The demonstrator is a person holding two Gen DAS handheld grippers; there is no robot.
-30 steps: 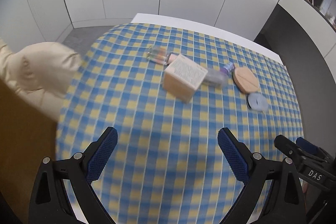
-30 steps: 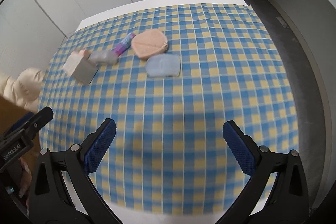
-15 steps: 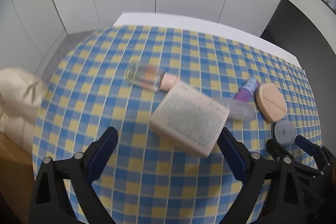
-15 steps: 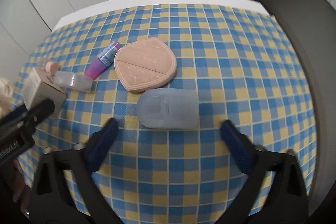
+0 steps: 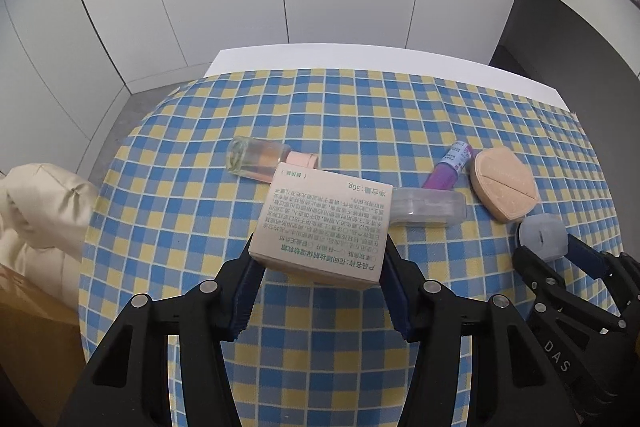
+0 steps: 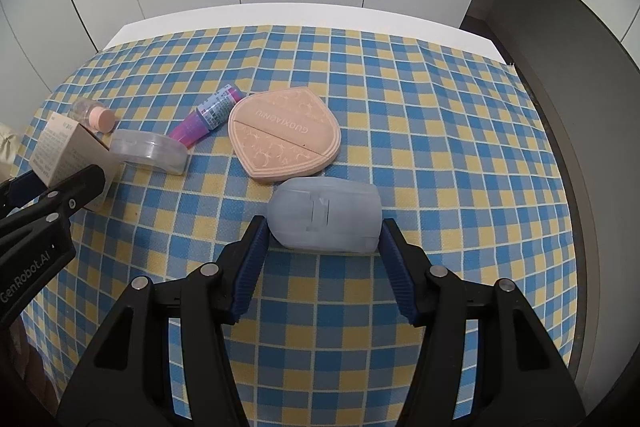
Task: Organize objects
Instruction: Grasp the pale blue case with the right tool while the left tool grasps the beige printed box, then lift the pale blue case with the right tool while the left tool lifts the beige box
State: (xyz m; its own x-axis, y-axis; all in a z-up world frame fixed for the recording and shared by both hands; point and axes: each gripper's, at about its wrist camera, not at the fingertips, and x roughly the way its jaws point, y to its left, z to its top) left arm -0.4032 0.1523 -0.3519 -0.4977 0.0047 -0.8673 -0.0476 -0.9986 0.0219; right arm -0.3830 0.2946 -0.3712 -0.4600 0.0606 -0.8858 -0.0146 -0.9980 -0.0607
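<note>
Left gripper (image 5: pixel 318 263) just closed onto the box (image 5: pixel 326 223); right gripper (image 6: pixel 322 245) closed, seemingly touching the blue case (image 6: pixel 325 214).

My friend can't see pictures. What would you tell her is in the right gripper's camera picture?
The right gripper has just been closing around a pale blue plastic case lying on a blue and yellow checked tablecloth, its blue pads at the case's two sides. Behind it lie a peach heart-shaped compact, a purple tube and a clear round tub.
</note>
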